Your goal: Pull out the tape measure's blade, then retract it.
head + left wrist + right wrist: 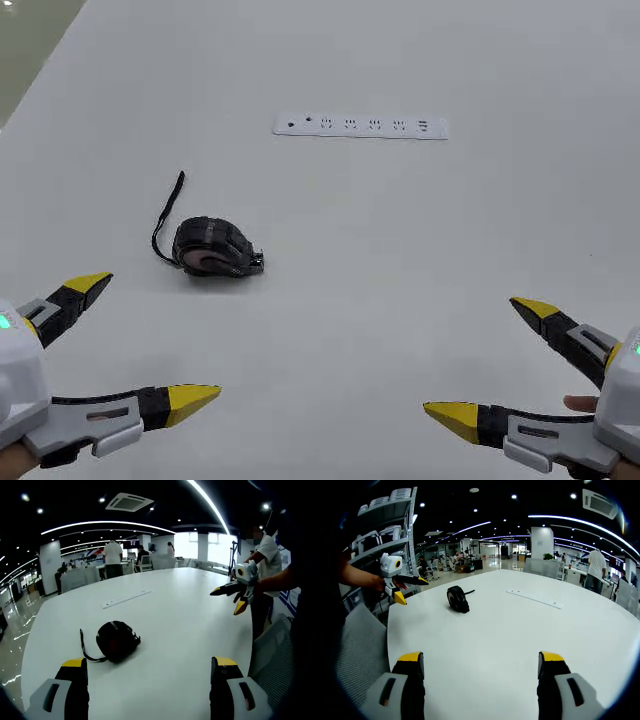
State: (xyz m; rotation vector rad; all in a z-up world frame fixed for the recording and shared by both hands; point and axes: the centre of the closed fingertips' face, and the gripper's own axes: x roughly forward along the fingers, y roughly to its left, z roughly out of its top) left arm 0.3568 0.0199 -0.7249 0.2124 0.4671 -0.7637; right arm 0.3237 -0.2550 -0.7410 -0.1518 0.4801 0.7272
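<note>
The pull is not yet begun. The tape measure [213,247] lies left of the table's [400,250] middle. The left gripper [157,337] and right gripper [471,354] hover at the near edge, jaws apart, empty. Next, I judge, one steadies the case and the other pinches the hook.

Brightness: head view bright and even, the broad white matte tabletop [400,300] nearly washed out.
Source: overhead, where long curved white ceiling light strips [107,522] and small round spot lamps [424,504] glow in both gripper views.
Shadows: soft, with just a thin one hugging the black rubber-cased tape measure [212,247].
Glare: the glossy grey floor [12,630] throws back streaks.
Distortion: fisheye bends the table edge and ceiling lines.
Focus: centre crisp, the distant office background soft.
</note>
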